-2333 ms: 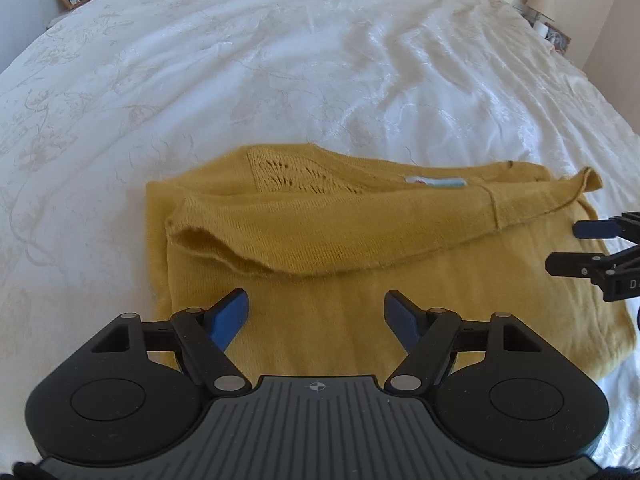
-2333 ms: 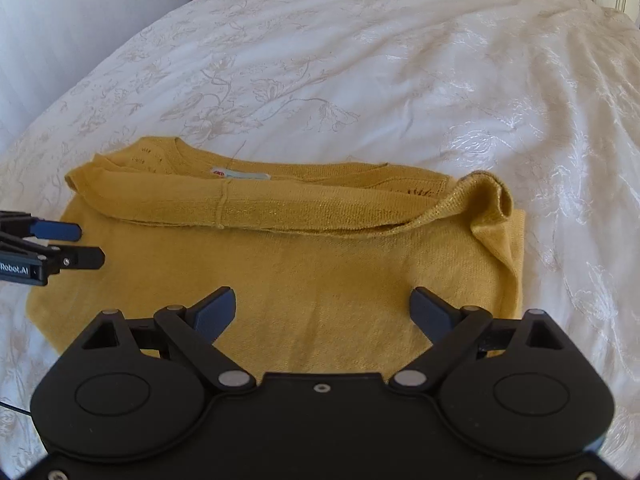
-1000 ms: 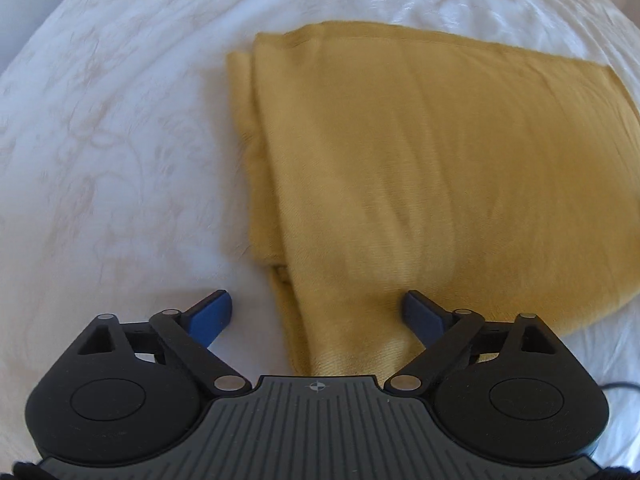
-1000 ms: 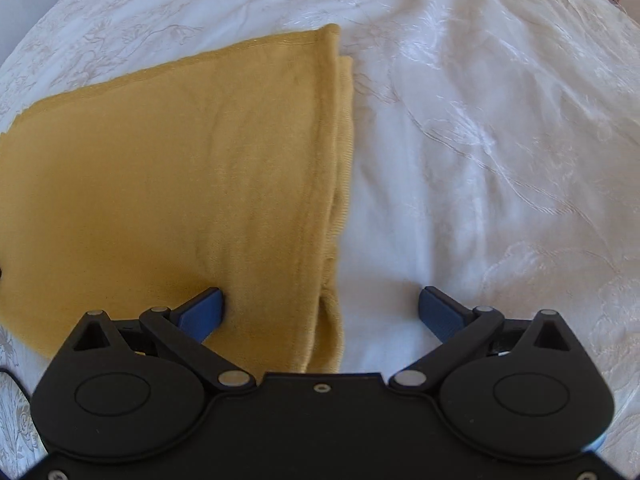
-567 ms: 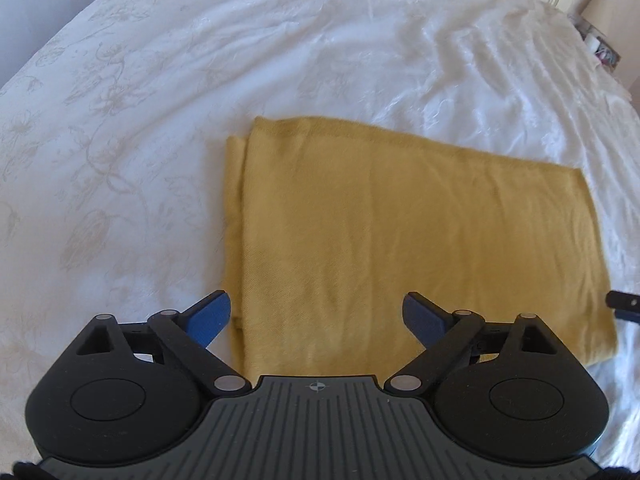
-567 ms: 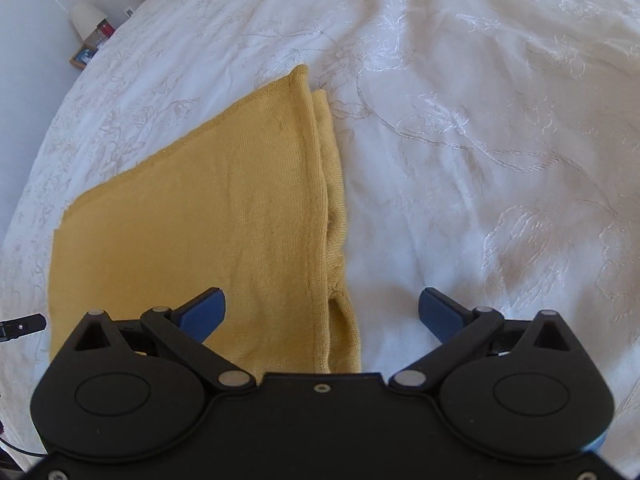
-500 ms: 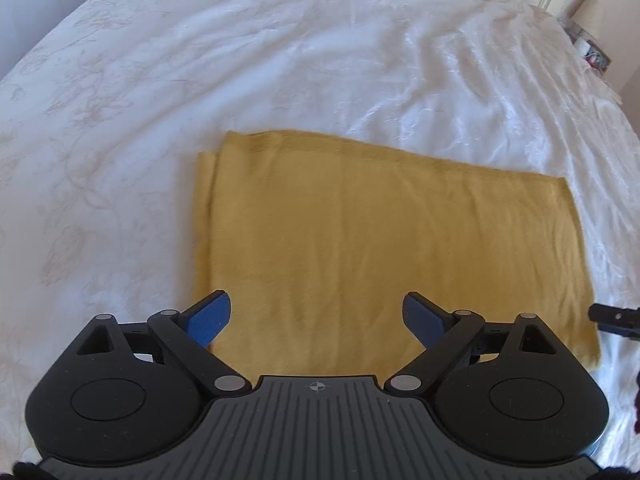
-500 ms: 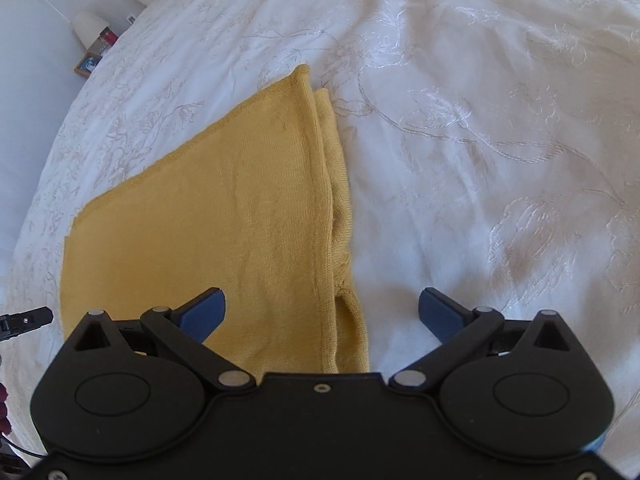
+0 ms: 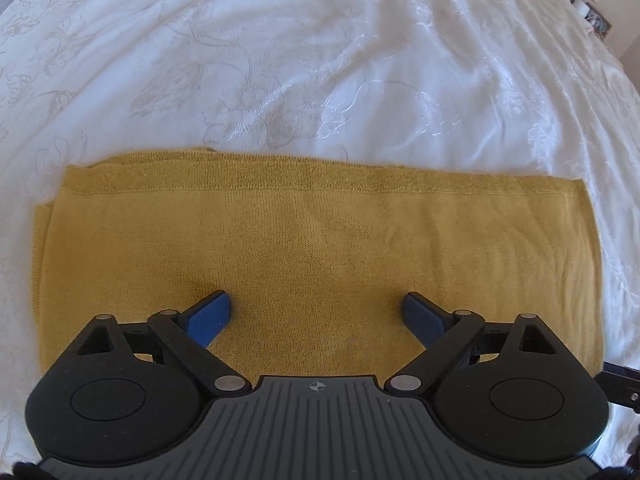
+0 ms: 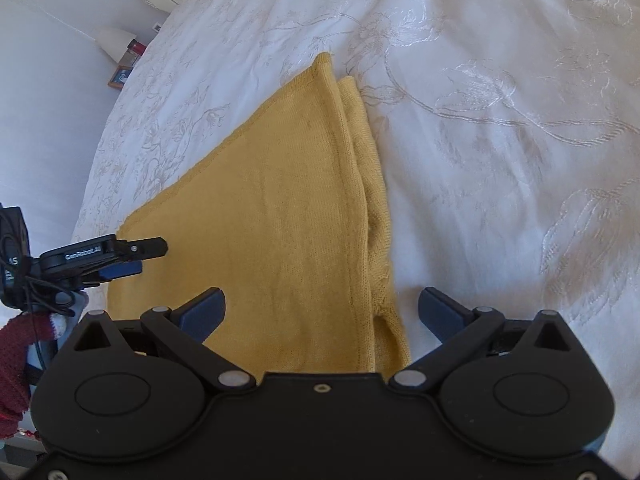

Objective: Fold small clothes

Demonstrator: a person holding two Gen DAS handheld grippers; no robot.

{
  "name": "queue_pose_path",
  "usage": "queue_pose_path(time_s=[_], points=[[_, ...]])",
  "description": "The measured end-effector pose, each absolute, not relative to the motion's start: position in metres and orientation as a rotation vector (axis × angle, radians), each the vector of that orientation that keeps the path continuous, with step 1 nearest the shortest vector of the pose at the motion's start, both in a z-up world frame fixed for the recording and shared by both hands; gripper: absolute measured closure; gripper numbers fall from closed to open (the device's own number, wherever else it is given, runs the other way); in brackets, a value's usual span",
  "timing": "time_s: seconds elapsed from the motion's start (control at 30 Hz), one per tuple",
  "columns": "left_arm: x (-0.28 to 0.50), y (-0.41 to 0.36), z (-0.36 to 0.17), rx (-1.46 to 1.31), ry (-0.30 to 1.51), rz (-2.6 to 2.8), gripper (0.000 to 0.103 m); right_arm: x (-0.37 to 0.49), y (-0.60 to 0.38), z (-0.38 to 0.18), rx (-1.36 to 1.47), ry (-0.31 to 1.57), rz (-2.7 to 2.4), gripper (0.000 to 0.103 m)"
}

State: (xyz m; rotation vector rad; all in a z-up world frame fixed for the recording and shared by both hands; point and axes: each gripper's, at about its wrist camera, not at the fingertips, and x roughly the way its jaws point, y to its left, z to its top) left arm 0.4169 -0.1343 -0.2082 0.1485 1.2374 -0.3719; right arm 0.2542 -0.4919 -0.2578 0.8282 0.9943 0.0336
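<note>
A mustard yellow knit garment lies folded into a flat rectangle on the white bedspread. My left gripper is open and empty, its blue pads just above the garment's middle. My right gripper is open and empty over the garment's right folded edge, where stacked layers show. The left gripper also shows at the left of the right wrist view, over the garment's far end. A bit of the right gripper shows at the right edge of the left wrist view.
The bedspread is embroidered with pale flowers and spreads all around the garment. A bedside table with a lamp and a picture frame stands beyond the bed. A red knitted sleeve shows at the lower left.
The garment went from half-folded with neckline showing to a flat folded rectangle. Both grippers stayed open. The left gripper moved in over the garment's middle; the right view swung round its end.
</note>
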Motion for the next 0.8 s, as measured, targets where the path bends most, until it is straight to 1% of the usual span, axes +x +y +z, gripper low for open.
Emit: queue_pose_path(time_s=[0.03, 0.07, 0.13, 0.5, 0.8], points=[[0.418, -0.134, -0.212, 0.160, 1.242, -0.371, 0.007, 0.257, -0.493, -0.259, 0.837, 0.991, 0.043, 0.000], [0.419, -0.136, -0.215, 0.169, 1.243, -0.370, 0.003, 0.259, -0.495, -0.261, 0.848, 0.986, 0.054, 0.000], [0.421, -0.138, -0.220, 0.176, 1.245, -0.369, 0.000, 0.264, -0.499, -0.263, 0.866, 0.979, 0.075, 0.000], [0.417, -0.149, -0.227, 0.199, 1.229, -0.347, 0.000, 0.307, -0.505, -0.279, 0.942, 0.936, 0.165, 0.000], [0.417, -0.148, -0.226, 0.208, 1.232, -0.354, 0.000, 0.308, -0.510, -0.284, 1.003, 0.918, 0.208, 0.000]])
